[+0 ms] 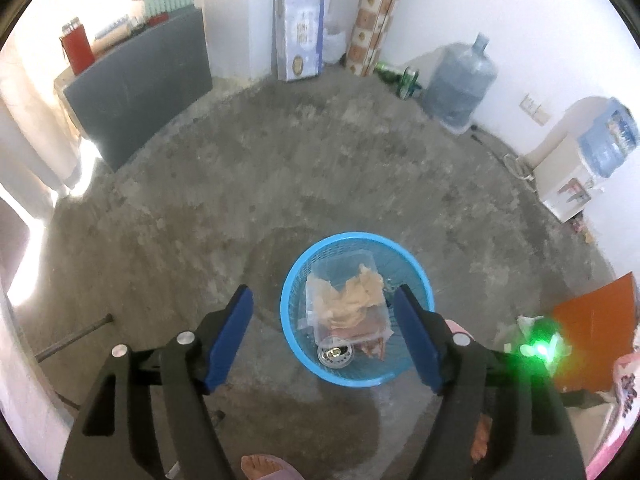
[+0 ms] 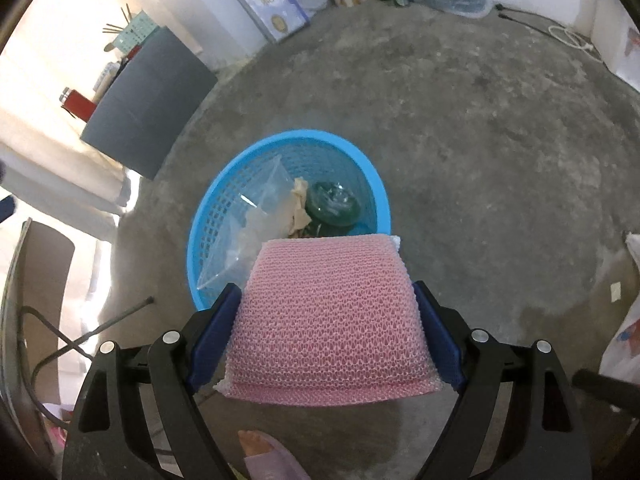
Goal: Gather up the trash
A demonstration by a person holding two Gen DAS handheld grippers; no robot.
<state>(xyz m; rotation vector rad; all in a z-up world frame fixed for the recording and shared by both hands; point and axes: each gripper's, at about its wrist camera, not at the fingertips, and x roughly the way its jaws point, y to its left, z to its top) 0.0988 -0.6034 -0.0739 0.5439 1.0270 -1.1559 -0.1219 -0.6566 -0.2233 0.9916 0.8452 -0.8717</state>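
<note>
Blue basket (image 2: pixel 208 216) latticed plastic; pink sponge (image 2: pixel 332 320) netted mesh; floor (image 2: pixel 480 160) rough concrete.

Pink mesh pad (image 2: pixel 332 320) hides near rim and part of interior of blue basket (image 2: pixel 288 208). Person's foot (image 2: pixel 268 456) cut off by bottom edge. Green glare (image 1: pixel 540 346) washes out the crumpled item beneath. Water dispenser (image 1: pixel 580 160) blurred.

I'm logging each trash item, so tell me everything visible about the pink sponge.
The pink sponge is a rectangular pad wrapped in a knitted-looking mesh, with a white corner showing at its far right. It lies flat, clamped by its two side edges in the right gripper, near the rim of the blue basket.
</note>
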